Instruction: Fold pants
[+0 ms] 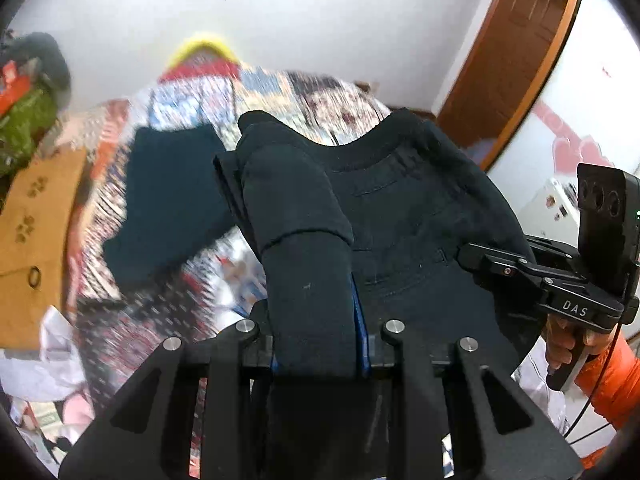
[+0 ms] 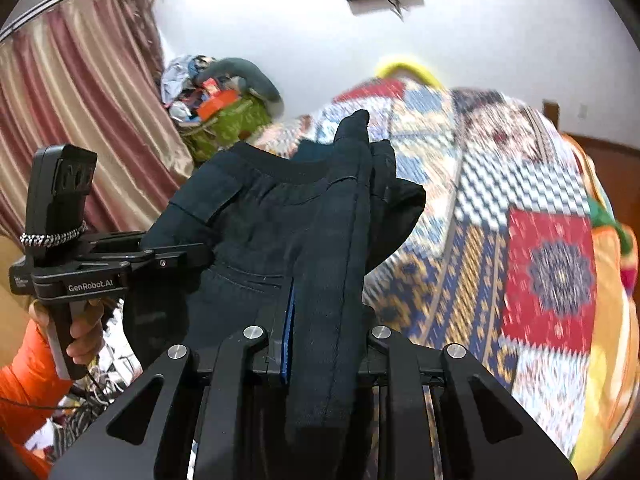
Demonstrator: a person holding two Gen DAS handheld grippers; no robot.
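Dark navy pants hang in the air between both grippers, waistband up, above the patterned bed. My left gripper is shut on a thick fold of the pants at one end of the waist. My right gripper is shut on the other end of the pants. The right gripper also shows in the left wrist view, and the left gripper in the right wrist view. The fingertips are hidden by cloth. A dark folded garment lies on the bed.
A patchwork quilt covers the bed. A brown cloth with paw prints lies at its left side. A pile of clothes and a green bag stand by the curtain. A wooden door is at right.
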